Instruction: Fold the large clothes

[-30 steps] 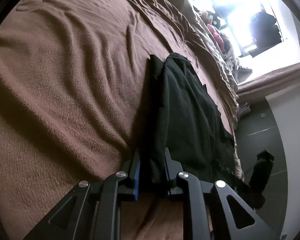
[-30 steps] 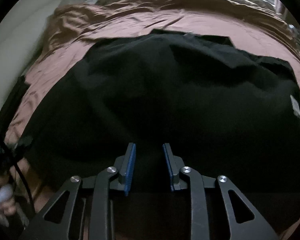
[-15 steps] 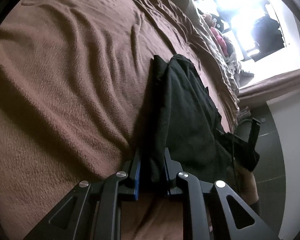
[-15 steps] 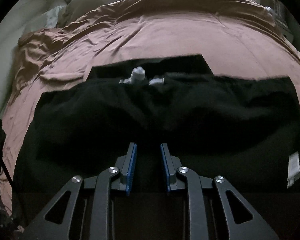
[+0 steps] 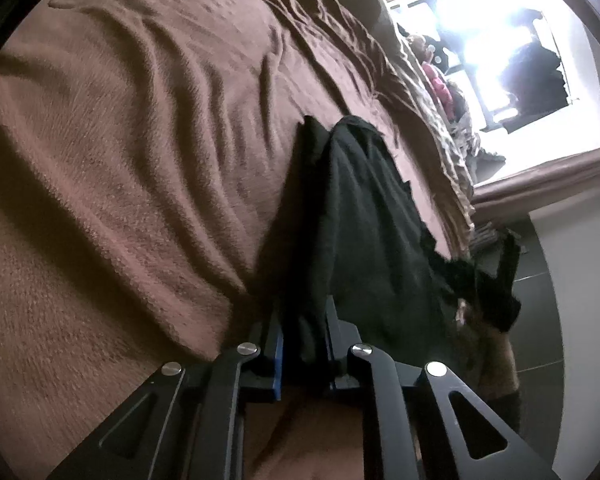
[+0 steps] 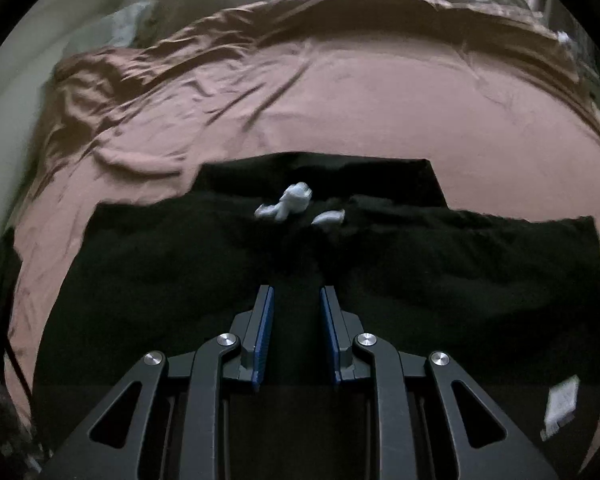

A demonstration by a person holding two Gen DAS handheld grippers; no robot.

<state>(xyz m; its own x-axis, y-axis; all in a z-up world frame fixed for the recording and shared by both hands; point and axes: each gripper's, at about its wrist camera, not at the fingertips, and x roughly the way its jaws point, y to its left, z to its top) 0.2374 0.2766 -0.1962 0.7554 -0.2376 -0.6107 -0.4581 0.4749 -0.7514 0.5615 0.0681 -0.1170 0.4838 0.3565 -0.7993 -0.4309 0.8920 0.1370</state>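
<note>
While a soft, ridged brown blanket (image 5: pixel 148 184) covers the bed, the black garment (image 6: pixel 400 264) lies spread flat across its near part, matte and fleecy, with a straight far edge, a white knotted drawstring (image 6: pixel 292 204) near its middle and a white label (image 6: pixel 562 404) at the near right. The left hand-held gripper (image 5: pixel 303 336) is closing, its blue pads pinching a bunched fold of that cloth. The right hand-held gripper (image 6: pixel 296 320) stands narrow with black cloth between its pads.
</note>
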